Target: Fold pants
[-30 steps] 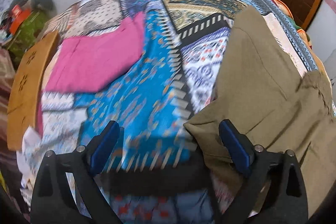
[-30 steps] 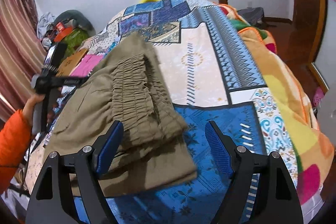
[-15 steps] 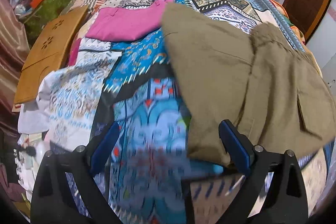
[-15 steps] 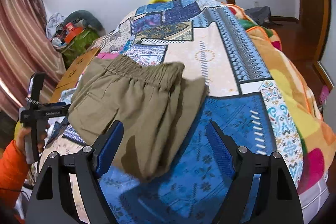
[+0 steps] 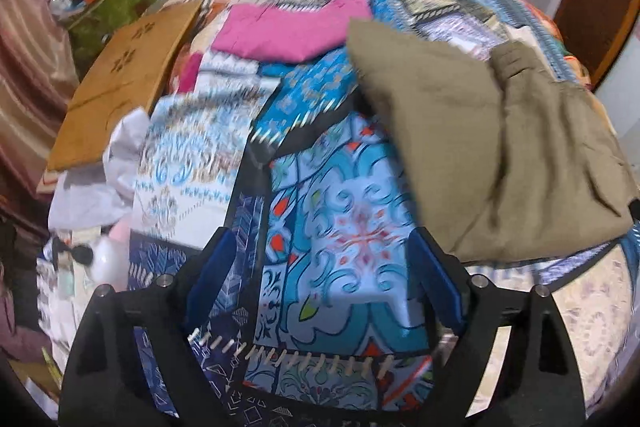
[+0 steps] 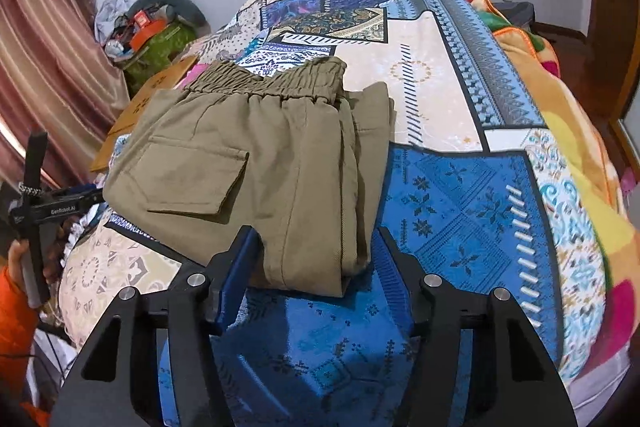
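Note:
Olive-green pants (image 6: 260,155) lie folded flat on the patchwork bedspread (image 6: 460,187), elastic waistband at the far end and a flap pocket facing up. My right gripper (image 6: 314,239) hovers at their near end. Its jaws are closing with the folded edge between them, and the pads do not visibly press the cloth. My left gripper (image 5: 322,243) is over bare bedspread (image 5: 340,227), its jaws wide and closing slightly with nothing between them. The pants (image 5: 500,155) lie up and to its right. In the right wrist view the left gripper (image 6: 36,195) shows at the left edge, held by a hand in an orange sleeve.
A folded pink garment (image 5: 288,31) lies beyond the pants. A wooden board (image 5: 120,83) leans at the bed's left side, with a green bag and clutter (image 5: 108,7) behind it and crumpled white material (image 5: 88,187) below. An orange blanket (image 6: 560,99) edges the bed's right.
The pants went from bunched and draped to lying flat and folded. My left gripper pulled away to their left over the bedspread. The right jaws narrowed around the near edge.

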Action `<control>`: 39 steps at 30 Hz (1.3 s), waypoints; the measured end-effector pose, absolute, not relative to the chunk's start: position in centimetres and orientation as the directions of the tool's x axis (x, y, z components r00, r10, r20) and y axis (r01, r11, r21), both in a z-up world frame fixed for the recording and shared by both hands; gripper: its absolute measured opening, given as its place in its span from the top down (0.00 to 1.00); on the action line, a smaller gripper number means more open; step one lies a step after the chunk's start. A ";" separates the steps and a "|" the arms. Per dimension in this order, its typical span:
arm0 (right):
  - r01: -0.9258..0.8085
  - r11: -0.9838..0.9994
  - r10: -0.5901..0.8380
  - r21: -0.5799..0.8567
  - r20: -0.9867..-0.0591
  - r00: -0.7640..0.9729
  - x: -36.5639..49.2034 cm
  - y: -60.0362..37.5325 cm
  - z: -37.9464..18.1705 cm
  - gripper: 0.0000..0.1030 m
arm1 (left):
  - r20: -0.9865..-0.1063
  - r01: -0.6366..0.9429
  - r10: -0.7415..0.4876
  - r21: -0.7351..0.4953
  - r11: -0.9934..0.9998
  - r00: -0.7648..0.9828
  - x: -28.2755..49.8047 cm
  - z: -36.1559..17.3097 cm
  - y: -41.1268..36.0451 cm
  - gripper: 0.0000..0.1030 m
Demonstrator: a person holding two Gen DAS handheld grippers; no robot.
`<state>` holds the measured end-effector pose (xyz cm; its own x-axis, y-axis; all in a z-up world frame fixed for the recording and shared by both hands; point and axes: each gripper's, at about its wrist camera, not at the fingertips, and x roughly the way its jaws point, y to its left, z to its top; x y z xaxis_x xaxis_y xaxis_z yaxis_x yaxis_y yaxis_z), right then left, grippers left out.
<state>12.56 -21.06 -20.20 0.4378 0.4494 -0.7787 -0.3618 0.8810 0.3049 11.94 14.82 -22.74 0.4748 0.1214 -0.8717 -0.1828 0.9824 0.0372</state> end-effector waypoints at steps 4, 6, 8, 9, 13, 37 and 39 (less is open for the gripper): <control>-0.401 0.874 0.450 0.274 -0.767 0.457 13.2 -20.2 -18.4 0.46 | -0.831 -0.110 0.071 0.012 0.994 0.552 13.2 -19.6 12.7 0.14; -0.423 0.864 0.465 0.274 -0.755 0.463 13.8 -19.6 -17.5 0.46 | -0.814 -0.064 0.043 0.007 0.998 0.580 14.2 -18.3 11.2 0.14; -0.448 0.854 0.475 0.263 -0.745 0.468 14.7 -18.6 -16.8 0.46 | -0.790 -0.006 0.000 -0.005 1.000 0.614 15.5 -17.1 9.3 0.14; -0.461 0.850 0.478 0.256 -0.743 0.469 15.1 -18.1 -16.7 0.46 | -0.785 0.011 -0.017 -0.012 1.000 0.619 16.1 -16.8 8.7 0.14; -0.526 0.816 0.505 0.240 -0.739 0.447 16.4 -15.9 -16.7 0.46 | -0.791 0.094 -0.063 -0.007 0.996 0.609 19.0 -17.0 5.3 0.14; -0.554 0.797 0.493 0.242 -0.790 0.364 14.7 -16.8 -20.0 0.41 | -0.855 0.134 -0.088 -0.022 0.991 0.511 15.9 -22.1 5.7 0.13; -0.535 0.807 0.490 0.249 -0.789 0.371 14.2 -17.5 -19.8 0.41 | -0.855 0.116 -0.096 -0.043 0.992 0.510 15.0 -22.0 6.3 0.13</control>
<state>14.15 -17.53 -19.82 0.3713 0.4898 -0.7888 -0.5351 0.8072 0.2493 14.98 6.31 -21.95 0.5095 -0.0960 -0.8551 0.1156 0.9924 -0.0425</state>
